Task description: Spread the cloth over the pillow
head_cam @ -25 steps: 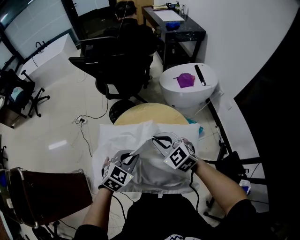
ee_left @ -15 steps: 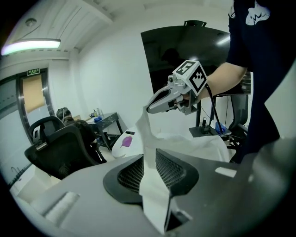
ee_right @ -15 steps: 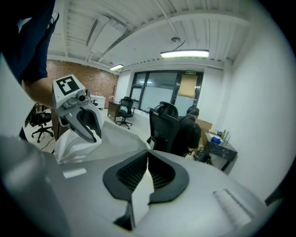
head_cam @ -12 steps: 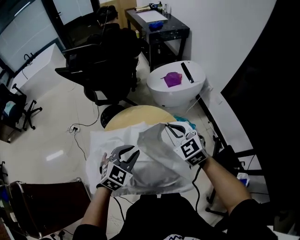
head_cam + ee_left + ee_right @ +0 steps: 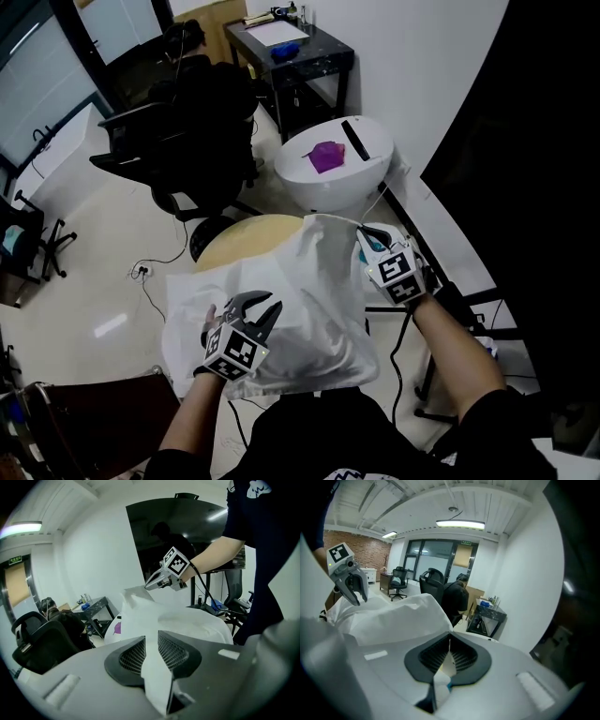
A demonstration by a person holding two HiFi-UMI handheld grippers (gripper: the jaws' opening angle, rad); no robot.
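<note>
A white pillow lies on a round wooden table. A pale grey-white cloth is draped across it and rises to a peak at the right. My right gripper is shut on that raised edge; in the right gripper view a thin fold of the cloth is pinched between the pads. My left gripper rests over the cloth's near left part. Its jaws have just been opening and now stand apart, with a loose fold of cloth still lying in the gap.
Beyond the table stands a white round stool with a purple thing and a black bar on it. Black office chairs and a black desk are farther back. A cable crosses the floor at left.
My right gripper has swung to the right with the cloth's edge, pulling the cloth out over the pillow. My left gripper's jaws have spread apart, and it has shifted a little.
</note>
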